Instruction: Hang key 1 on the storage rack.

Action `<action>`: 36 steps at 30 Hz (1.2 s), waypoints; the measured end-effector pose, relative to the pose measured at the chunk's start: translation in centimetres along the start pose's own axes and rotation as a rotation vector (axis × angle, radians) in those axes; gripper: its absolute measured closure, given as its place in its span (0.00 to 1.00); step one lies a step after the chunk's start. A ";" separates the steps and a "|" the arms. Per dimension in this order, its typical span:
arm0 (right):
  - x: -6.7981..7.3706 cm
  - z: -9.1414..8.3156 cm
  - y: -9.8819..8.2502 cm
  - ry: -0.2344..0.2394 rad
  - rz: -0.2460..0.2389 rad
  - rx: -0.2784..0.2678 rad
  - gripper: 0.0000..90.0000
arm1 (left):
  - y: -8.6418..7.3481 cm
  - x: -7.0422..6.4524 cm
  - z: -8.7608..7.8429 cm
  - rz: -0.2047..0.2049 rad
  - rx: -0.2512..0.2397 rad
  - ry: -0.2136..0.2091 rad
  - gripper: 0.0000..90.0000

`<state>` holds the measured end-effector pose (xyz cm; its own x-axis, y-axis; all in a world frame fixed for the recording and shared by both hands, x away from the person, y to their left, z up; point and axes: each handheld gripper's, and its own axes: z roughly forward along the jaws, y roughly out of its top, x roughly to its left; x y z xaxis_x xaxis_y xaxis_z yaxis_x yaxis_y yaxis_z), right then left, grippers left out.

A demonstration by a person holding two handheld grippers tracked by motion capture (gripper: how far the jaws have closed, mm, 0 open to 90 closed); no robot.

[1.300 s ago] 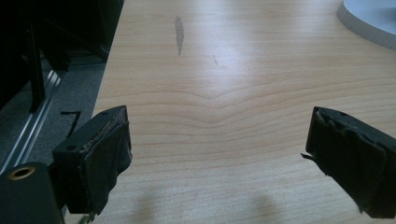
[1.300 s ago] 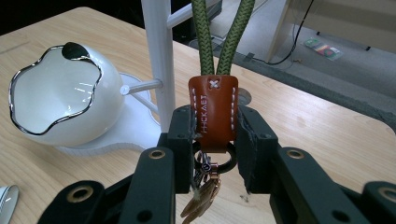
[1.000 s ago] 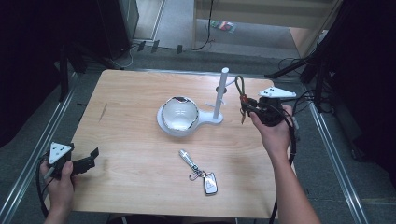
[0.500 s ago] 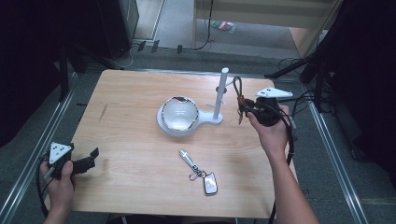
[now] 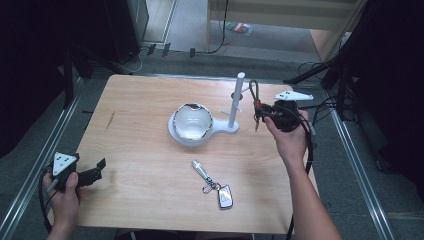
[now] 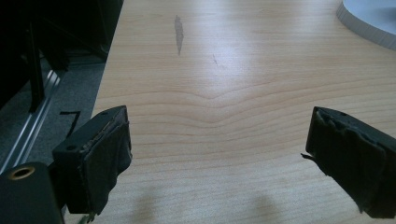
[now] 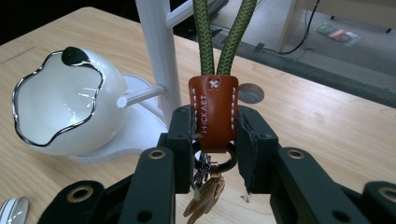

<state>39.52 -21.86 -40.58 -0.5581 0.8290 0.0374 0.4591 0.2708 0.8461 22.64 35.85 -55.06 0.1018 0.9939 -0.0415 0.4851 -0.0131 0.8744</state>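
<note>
On the counter [image 5: 140,110] a bowl [image 5: 192,121] sits left of a post [image 5: 236,102], with keys [image 5: 214,185] lying nearer the person.

**A:** what's the room like around the setup?

**B:** light wooden table [image 5: 150,110] with a dark streak near its left edge, on a grey floor [image 5: 190,30]. Metal rails [image 5: 30,165] run along both sides. Black cables [image 5: 220,47] trail behind it, pale wooden furniture [image 5: 280,15] at the back. The corners are dark.

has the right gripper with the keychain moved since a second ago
No. In the high view the right gripper sits just right of the white stand's post, same as before, shut on the green-loop keychain.
</note>
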 end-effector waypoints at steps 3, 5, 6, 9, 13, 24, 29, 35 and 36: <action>0.1 0.2 0.0 0.009 -0.005 0.008 0.77 | 0.0 0.0 0.0 -0.001 -0.002 0.000 0.08; 0.3 0.3 0.0 0.011 -0.010 0.011 0.77 | 0.0 0.0 0.0 0.000 0.000 0.000 0.08; 0.4 0.4 -0.1 0.015 -0.015 0.016 0.77 | 0.0 0.0 0.0 0.000 -0.001 0.000 0.08; 0.6 0.5 -0.1 0.016 -0.018 0.016 0.77 | 0.0 0.0 0.0 0.000 0.000 -0.001 0.08; 0.7 0.7 -0.5 0.018 -0.020 0.023 0.77 | 0.0 0.0 0.0 0.002 0.002 -0.002 0.08; 1.3 1.5 -1.0 0.030 -0.041 0.042 0.77 | 0.0 0.0 0.0 0.003 0.003 -0.001 0.08; 1.5 1.7 -1.0 0.034 -0.048 0.046 0.77 | 0.0 0.0 0.0 0.002 0.001 0.000 0.08; 1.7 2.1 -1.3 0.040 -0.038 0.045 0.76 | 0.0 0.0 0.0 0.002 0.003 -0.001 0.08; 1.7 2.2 -1.3 0.036 -0.037 0.045 0.75 | 0.0 0.0 0.0 0.002 0.002 -0.001 0.08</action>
<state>39.49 -19.74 -42.75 -0.5991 0.8002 0.0260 0.4679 0.3236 0.8224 22.65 35.86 -55.06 0.1032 0.9938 -0.0403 0.4866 -0.0151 0.8735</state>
